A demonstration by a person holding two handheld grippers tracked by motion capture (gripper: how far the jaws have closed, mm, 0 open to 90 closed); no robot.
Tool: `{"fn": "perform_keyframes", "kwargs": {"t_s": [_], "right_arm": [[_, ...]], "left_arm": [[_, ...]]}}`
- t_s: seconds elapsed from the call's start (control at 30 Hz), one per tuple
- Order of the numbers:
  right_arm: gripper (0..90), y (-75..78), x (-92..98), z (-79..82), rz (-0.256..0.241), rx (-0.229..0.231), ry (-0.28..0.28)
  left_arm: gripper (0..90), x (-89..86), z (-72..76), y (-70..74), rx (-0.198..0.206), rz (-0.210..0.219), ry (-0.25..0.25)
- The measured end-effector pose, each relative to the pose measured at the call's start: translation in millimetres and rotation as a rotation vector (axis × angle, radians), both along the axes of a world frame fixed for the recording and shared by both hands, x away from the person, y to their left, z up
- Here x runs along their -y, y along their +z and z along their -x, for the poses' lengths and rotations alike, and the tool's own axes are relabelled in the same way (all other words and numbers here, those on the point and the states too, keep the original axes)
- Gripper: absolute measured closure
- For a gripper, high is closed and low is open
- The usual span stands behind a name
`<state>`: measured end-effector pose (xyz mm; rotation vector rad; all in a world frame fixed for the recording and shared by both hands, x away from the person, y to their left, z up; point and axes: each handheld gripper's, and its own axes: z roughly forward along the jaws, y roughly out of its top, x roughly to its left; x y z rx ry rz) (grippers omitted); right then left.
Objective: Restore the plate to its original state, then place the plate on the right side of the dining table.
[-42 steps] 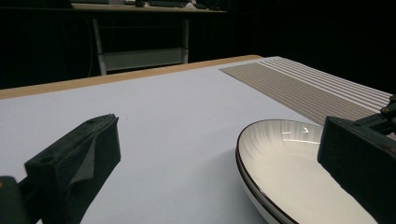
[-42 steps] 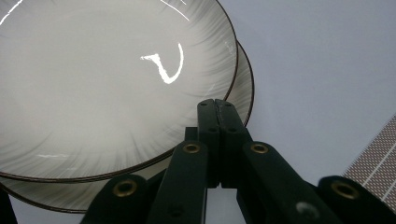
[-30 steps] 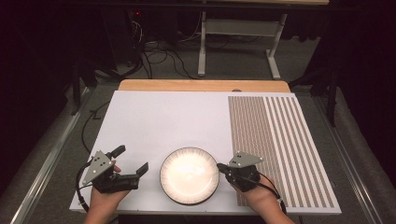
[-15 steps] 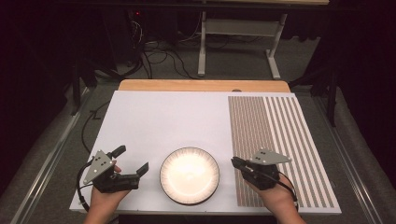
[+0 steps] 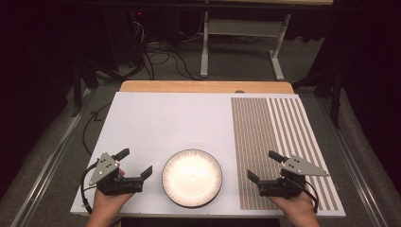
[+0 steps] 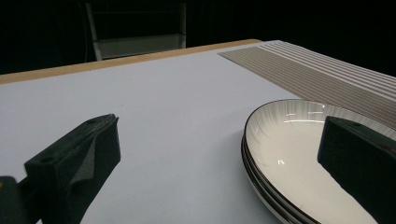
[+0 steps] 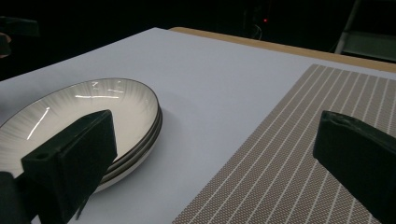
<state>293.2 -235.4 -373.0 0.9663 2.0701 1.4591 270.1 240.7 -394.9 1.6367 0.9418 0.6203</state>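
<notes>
Plates point(image 5: 192, 178), white with dark rims, sit stacked near the front edge of the white worktop point(image 5: 170, 118), between my two grippers. From the high view they look like one plate; my gripper views show at least two, possibly three rims stacked, and I cannot count them for sure.

My left gripper point(image 5: 135, 163) rests low at the worktop's front left, held in my left hand point(image 5: 106, 201), with its jaws spread wide and pointing right and slightly away from me, toward the plates. It stands just beside the stack without touching it. In the left gripper view, one jaw overlaps the near part of the plates' rim and hides it.

My right gripper point(image 5: 264, 166) sits over the striped brown placemat point(image 5: 279, 142) at the front right, held in my right hand point(image 5: 295, 208). Its jaws are also wide apart, holding nothing, and point left and slightly away from me, toward the plates, a short way off from them. In the right gripper view, one jaw covers the plates' near edge.

My forearms are cut off by the bottom of the high view. Beyond the worktop the room is dark; cables and a metal table frame point(image 5: 239, 45) are dimly visible.
</notes>
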Motion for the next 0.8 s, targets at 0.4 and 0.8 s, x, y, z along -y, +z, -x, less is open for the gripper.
{"fn": "perform_keyframes", "kwargs": {"t_s": [0.4,0.8], "right_arm": [[0.5,-0.3,5.2,0.9,0.000,0.022,-0.026],[9.8,3.7,-9.8,-2.6,0.032,0.030,-0.005]], "left_arm": [[0.0,7.6,-1.6,4.4,0.026,-0.002,-0.009],[0.1,4.2,-4.1,4.0,0.007,0.013,-0.009]]}}
